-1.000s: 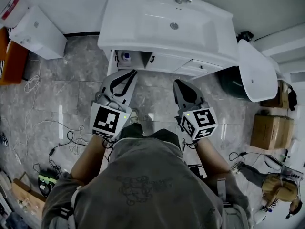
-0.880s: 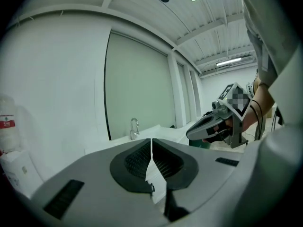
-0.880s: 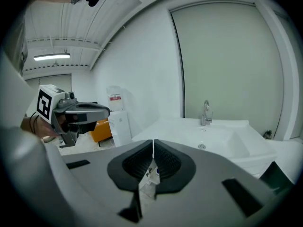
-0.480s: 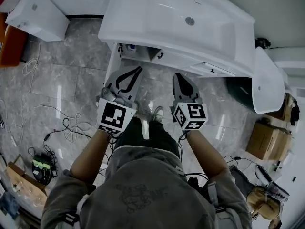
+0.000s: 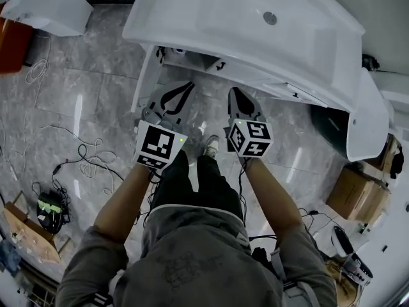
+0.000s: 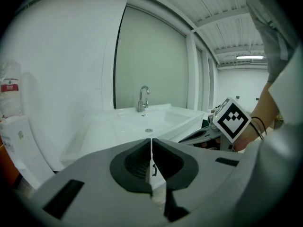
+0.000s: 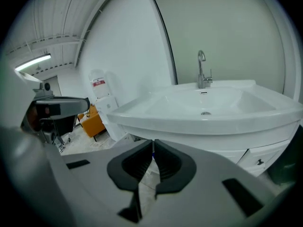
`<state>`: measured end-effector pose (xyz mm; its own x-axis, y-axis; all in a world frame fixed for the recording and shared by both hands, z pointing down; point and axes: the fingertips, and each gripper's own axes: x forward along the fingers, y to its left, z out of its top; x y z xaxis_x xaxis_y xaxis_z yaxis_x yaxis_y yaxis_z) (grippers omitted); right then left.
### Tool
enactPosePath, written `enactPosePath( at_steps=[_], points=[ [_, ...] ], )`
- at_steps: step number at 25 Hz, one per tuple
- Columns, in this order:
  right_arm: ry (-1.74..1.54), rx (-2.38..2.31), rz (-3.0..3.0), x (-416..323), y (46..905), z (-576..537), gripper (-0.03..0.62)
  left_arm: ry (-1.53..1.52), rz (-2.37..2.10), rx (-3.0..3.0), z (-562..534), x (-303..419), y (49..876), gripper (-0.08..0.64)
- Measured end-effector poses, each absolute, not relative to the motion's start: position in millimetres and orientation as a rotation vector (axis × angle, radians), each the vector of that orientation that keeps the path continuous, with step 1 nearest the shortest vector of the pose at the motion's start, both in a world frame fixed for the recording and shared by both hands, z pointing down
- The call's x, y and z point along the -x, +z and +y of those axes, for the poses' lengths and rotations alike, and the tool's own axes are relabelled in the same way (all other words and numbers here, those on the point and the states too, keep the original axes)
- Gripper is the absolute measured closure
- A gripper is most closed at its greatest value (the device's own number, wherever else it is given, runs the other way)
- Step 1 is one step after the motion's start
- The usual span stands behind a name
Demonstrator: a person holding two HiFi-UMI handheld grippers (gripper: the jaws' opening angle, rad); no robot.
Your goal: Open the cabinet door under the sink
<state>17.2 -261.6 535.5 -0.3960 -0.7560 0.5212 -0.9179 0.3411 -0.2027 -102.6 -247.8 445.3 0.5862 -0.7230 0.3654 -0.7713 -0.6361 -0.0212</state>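
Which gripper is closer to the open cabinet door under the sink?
Left. The left gripper hangs just to the right of the open cabinet door, near its outer edge. The right gripper is farther right, well clear of it.

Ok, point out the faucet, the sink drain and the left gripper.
faucet [image 7: 202,72]: right gripper view, on its upright spout.
sink drain [image 5: 270,18]: head view, on the drain's centre.
left gripper [image 6: 151,141]: left gripper view, where its shut jaw tips meet.
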Motion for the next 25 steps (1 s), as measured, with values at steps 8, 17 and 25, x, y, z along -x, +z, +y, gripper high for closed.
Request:
enactPosePath(
  at_steps=[8, 17, 25],
  points=[
    [0.753, -1.44, -2.281, -4.9, 605.8, -288.0, 0.553, 0.609, -1.203, -2.63, -258.2, 94.0, 507.6, 0.537],
    [0.829, -1.467, -2.137, -20.3, 696.9, -323.7, 0.466, 0.629, -1.154, -2.599, -281.6, 85.3, 567.1, 0.538],
    [0.831, -1.473, -2.075, -26.6, 752.6, -342.1, 0.473, 0.588, -1.156, -2.572, -297.6, 81.7, 608.2, 0.537]
  ],
)
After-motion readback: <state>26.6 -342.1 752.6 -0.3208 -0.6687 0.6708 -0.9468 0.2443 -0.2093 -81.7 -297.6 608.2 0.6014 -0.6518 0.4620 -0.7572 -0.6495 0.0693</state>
